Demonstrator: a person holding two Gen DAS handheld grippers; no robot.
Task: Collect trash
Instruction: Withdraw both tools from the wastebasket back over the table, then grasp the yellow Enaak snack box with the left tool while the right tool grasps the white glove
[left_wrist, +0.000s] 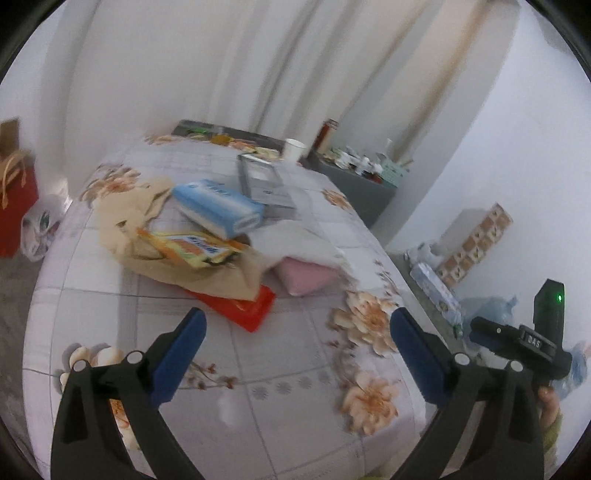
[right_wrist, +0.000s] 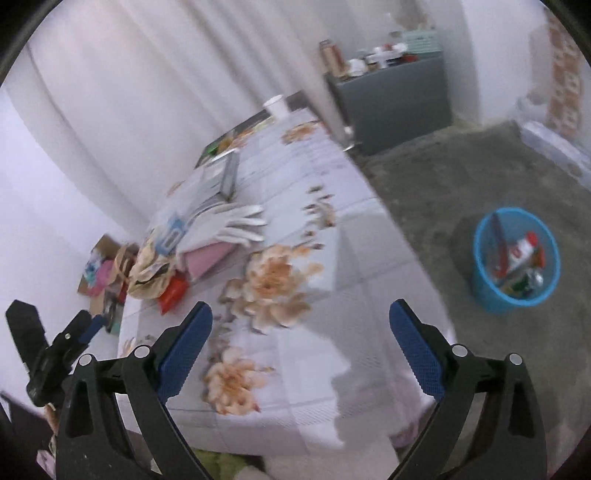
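my left gripper wide, empty | my right gripper wide, empty | both over table | blue bin holds trash

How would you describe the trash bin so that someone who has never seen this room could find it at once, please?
Start from the table with the flowered cloth and look past its edge to the bare grey floor beside it. There stands a small round bin, alone and apart from the table. It is the only bright blue container there, open-topped, with wrappers and a crushed can already inside.
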